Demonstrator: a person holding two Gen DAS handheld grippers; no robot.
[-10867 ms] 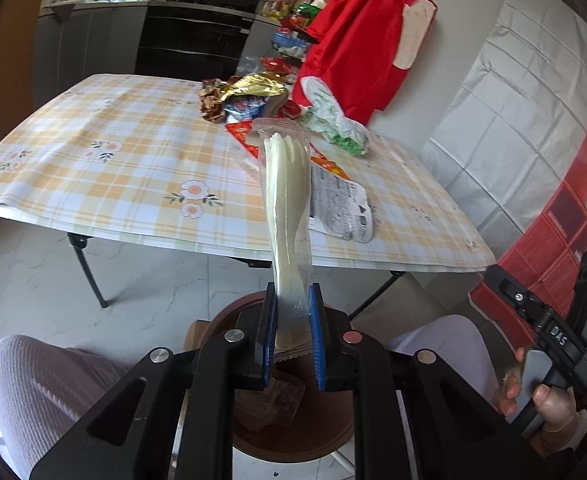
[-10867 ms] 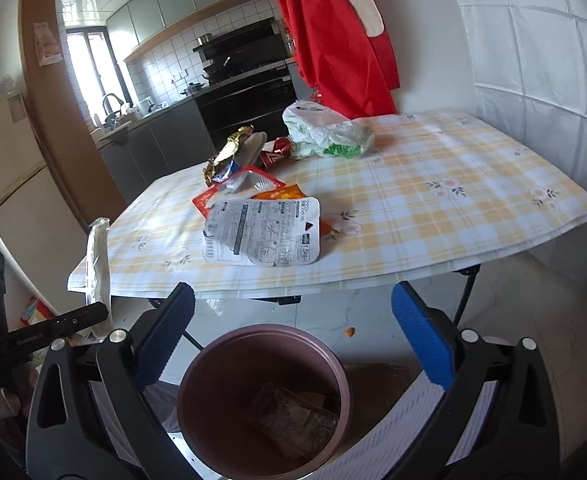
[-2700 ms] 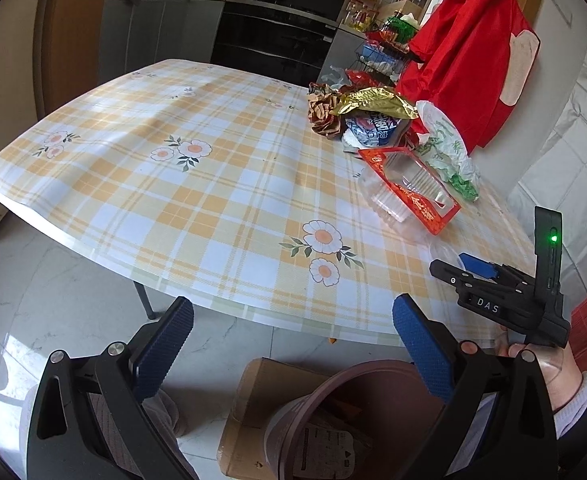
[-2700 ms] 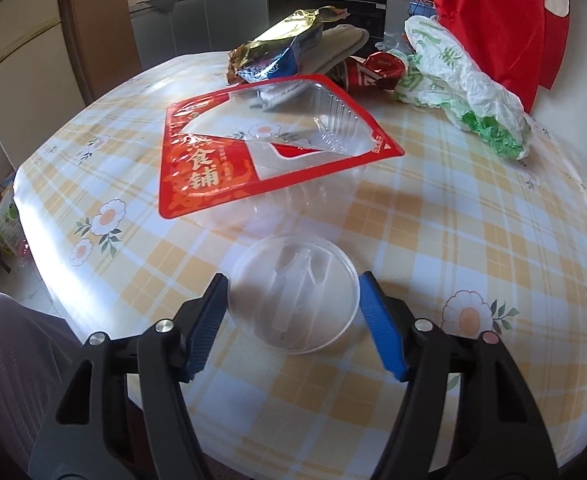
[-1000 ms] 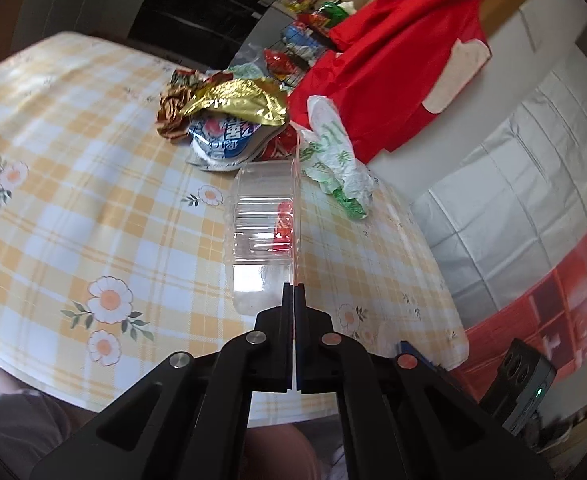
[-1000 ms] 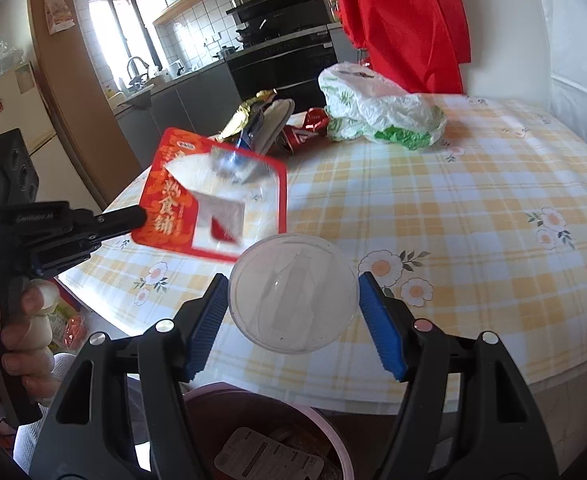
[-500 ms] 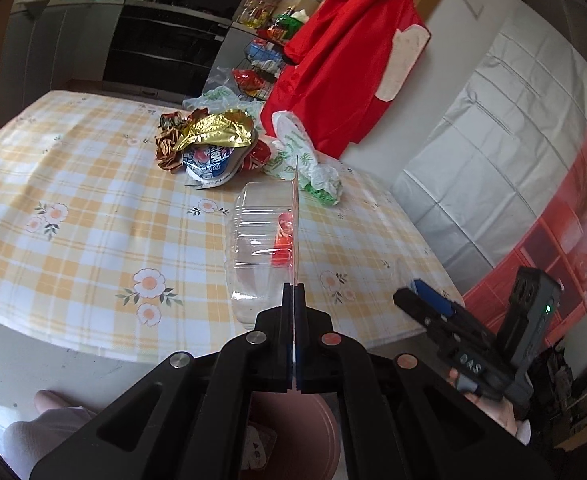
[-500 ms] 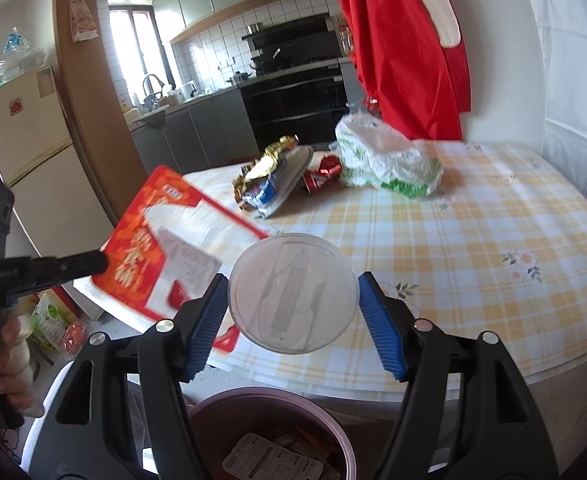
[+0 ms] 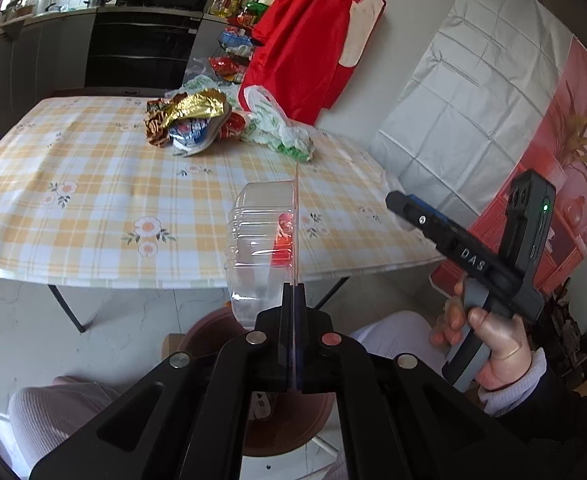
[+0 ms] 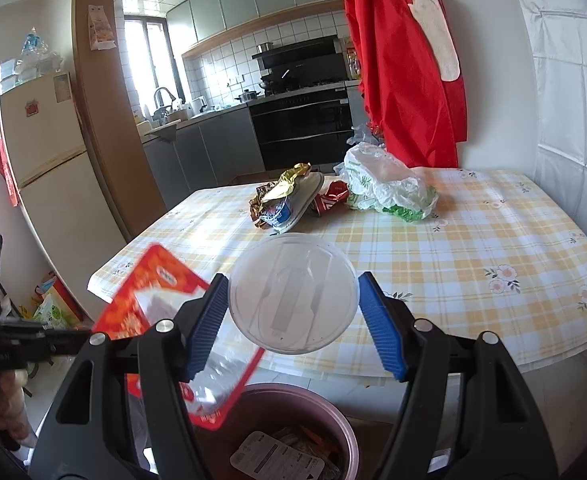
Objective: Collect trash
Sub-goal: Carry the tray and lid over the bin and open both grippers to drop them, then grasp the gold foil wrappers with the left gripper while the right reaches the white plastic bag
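Lower left of the right-wrist frame, the left gripper [image 9: 293, 292] pinches a red-edged clear tray [image 10: 165, 312] by its thin, flimsy rim; centre, the right gripper [image 10: 293, 308] clamps a light, slippery round lid [image 10: 293, 292] above the bin [image 10: 293, 396].

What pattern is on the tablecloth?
Yellow-and-white checks with small flowers on the tablecloth, clearest in the right wrist view.

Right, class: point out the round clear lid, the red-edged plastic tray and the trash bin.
round clear lid [image 10: 292, 293], right wrist view, centre of its disc
red-edged plastic tray [image 9: 253, 236], left wrist view, clear ribbed wall
trash bin [image 10: 343, 436], right wrist view, right rim
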